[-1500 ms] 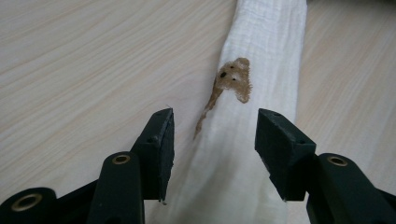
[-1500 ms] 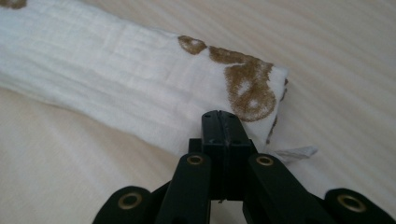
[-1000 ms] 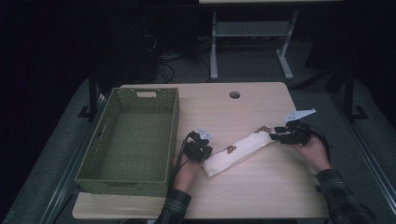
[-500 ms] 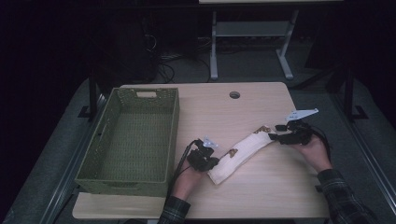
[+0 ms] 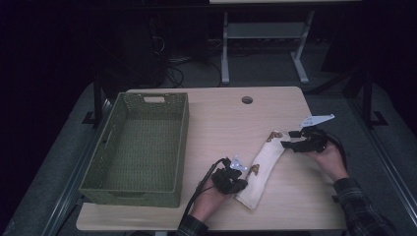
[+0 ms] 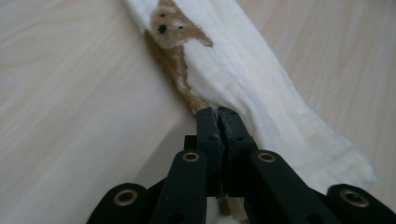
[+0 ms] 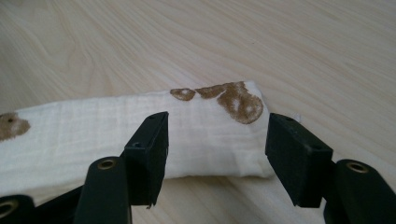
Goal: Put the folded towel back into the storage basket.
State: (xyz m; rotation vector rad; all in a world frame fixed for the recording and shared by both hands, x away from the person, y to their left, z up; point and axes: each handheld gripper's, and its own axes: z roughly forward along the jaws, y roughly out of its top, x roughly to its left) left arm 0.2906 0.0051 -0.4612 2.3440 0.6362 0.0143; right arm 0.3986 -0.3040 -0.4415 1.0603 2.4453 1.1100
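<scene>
A cream cloth (image 5: 264, 164) with brown animal prints, folded into a long strip, lies slanted on the wooden table (image 5: 221, 123). My left gripper (image 5: 242, 180) is shut on the strip's left edge near its near end; in the left gripper view the jaws (image 6: 217, 112) pinch the cloth (image 6: 243, 79) by a brown print. My right gripper (image 5: 286, 144) is at the far end. Its jaws (image 7: 217, 140) have just been opening and stand apart on either side of the cloth (image 7: 93, 126) without pressing it.
A green woven basket (image 5: 183, 142), with nothing in it, stands on the left half of the table. A round cable hole (image 5: 247, 100) sits near the far edge. Dark floor and a white frame (image 5: 226, 54) lie beyond the table.
My left gripper has pulled the cloth's near end toward the near table edge, so the strip lies steeper. My right gripper stayed put and its jaws spread off the far end.
</scene>
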